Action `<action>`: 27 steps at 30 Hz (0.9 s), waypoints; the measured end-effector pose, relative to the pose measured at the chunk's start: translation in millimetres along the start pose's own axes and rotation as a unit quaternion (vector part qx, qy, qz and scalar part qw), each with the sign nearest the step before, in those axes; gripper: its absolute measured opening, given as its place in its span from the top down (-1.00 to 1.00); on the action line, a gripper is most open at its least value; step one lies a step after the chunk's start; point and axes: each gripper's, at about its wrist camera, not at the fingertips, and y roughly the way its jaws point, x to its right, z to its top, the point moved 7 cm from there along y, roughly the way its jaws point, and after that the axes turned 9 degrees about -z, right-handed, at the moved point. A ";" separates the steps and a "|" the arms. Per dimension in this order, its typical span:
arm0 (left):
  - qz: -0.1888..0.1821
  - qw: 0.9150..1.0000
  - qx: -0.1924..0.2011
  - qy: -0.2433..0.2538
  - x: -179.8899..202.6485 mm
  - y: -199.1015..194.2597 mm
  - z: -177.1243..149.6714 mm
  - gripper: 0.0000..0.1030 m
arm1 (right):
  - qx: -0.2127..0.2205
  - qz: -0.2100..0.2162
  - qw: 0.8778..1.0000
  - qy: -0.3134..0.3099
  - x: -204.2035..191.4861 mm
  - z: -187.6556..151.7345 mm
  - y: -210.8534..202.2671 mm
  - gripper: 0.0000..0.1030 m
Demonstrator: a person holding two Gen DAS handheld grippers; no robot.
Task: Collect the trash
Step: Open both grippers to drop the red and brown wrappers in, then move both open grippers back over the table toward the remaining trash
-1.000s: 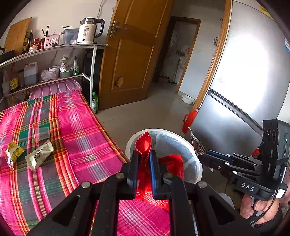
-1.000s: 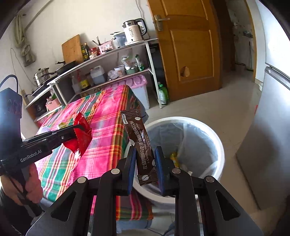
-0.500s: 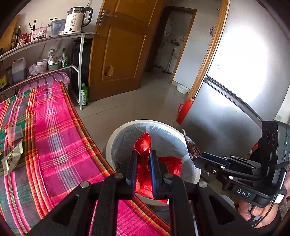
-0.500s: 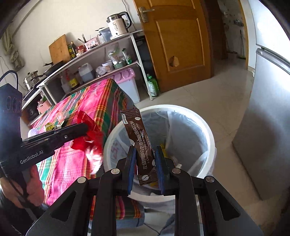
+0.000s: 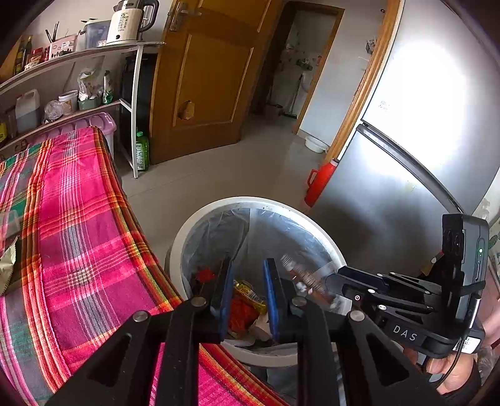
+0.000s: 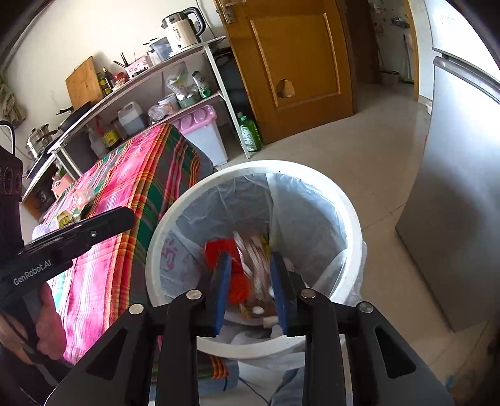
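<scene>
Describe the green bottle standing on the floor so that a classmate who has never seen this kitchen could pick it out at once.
Start at the big wooden door. Just to its left stands the white metal shelf rack with an electric kettle on top. The green bottle stands upright on the floor tiles at the foot of the rack's front leg, between rack and door; it is the only green container down at floor level.

— What do we see on the table (image 5: 78,250)?
— We see its pink plaid cloth (image 6: 125,200), with a few small wrappers (image 6: 67,217) near its far left edge.
— And beside its near corner?
— The white bin (image 6: 353,225) stands on the tiled floor (image 5: 218,168).
</scene>
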 end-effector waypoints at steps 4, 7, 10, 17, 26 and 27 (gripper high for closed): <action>0.002 1.000 0.006 -0.001 -1.4 -8.1 0.4 0.59 | 0.001 -0.002 1.000 0.001 0.6 -1.0 -1.1 0.38; 0.003 1.000 0.014 -0.001 -1.6 -18.4 0.3 0.59 | 0.007 -0.002 1.000 -0.001 -1.5 -0.1 -6.9 0.38; 0.004 1.000 0.024 -0.001 -1.9 -30.2 0.3 0.59 | 0.015 0.002 1.000 -0.003 -5.6 2.3 -15.8 0.38; 0.015 0.999 0.047 0.000 -7.1 -62.2 -6.0 0.59 | 0.044 0.021 0.999 -0.017 -27.2 5.6 -42.5 0.38; 0.041 0.997 0.070 -0.008 -23.6 -101.9 -19.1 0.59 | 0.063 0.050 0.996 -0.048 -65.9 3.5 -65.7 0.38; 0.045 0.996 0.072 -0.009 -25.7 -105.7 -20.3 0.59 | 0.063 0.053 0.995 -0.051 -69.7 3.2 -66.7 0.38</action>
